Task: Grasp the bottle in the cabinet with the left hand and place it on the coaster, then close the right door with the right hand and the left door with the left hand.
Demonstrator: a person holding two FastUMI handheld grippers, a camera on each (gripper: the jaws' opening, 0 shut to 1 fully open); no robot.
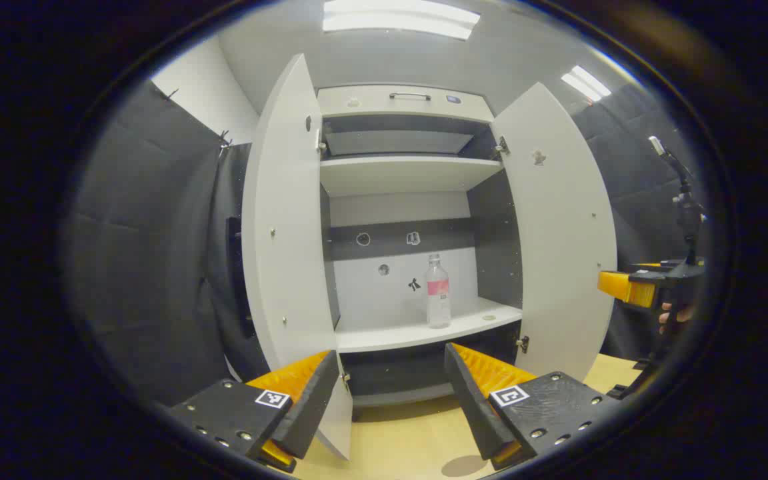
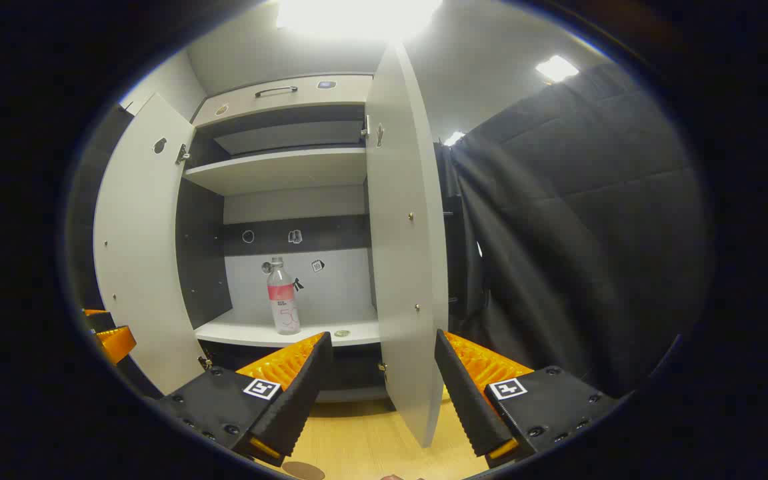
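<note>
A clear bottle (image 1: 437, 291) with a pink label stands upright on the lower shelf of the white cabinet (image 1: 401, 177), whose two doors are swung wide. My left gripper (image 1: 391, 353) is open, well short of the shelf, with the bottle above and ahead between its fingers. A brown round coaster (image 1: 462, 465) lies on the wooden table below. In the right gripper view the bottle (image 2: 283, 299) stands left of the right door (image 2: 405, 253), seen nearly edge-on. My right gripper (image 2: 381, 339) is open in front of that door's lower part. The left door (image 2: 137, 253) stands at the left.
The left door (image 1: 284, 253) and right door (image 1: 557, 233) flank the opening. The right gripper (image 1: 631, 287), held by a hand, hovers past the right door. A small round disc (image 1: 489, 318) lies on the shelf. Black cloth walls both sides. A camera stand (image 1: 687, 207) rises at the right.
</note>
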